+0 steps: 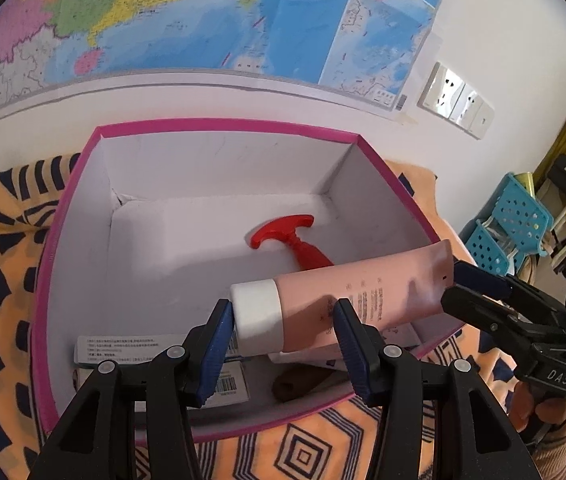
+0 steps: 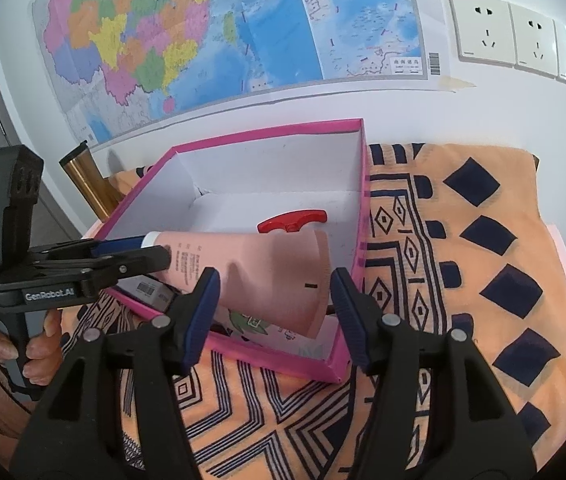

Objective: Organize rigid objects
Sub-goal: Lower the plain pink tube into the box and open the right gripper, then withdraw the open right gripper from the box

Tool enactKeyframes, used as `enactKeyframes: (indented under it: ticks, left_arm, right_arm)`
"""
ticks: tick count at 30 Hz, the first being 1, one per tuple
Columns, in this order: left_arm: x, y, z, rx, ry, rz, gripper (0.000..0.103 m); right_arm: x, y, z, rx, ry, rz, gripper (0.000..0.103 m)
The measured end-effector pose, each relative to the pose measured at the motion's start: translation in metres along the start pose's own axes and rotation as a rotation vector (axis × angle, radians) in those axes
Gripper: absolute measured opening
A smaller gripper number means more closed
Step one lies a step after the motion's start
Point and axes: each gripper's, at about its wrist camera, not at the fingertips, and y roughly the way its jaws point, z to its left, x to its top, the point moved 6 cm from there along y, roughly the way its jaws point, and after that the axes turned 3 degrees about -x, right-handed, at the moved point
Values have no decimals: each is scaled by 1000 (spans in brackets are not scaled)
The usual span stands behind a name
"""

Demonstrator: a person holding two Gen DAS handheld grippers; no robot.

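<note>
Both tongs [image 1: 283, 344] [image 2: 275, 312] apart around pink tube [image 1: 363, 296], seemingly unclamped, over pink box [image 1: 227, 124].

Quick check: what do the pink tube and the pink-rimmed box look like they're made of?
Pink tube with white cap: looks like soft matte plastic, with a flat crimped end and printed text. Pink-rimmed open box: likely cardboard, with thin folded walls, creased corners and a dull white lining.
</note>
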Motion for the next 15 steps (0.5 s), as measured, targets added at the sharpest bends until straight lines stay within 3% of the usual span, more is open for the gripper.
enactKeyframes:
  ticks: [9,11,15]
  left_arm:
    - [-6,-12,-7,28,54,-38,60]
    - [-10,-17,-8,33,64,-52,68]
    - [-19,-36,-13,33,101,-104,74]
  right_arm:
    - [-3,-3,5,-31,-9,-22,65]
    - [-5,-6,7,-34,-16,-25,66]
    - [-13,-13,12,-16,-23,-34,66]
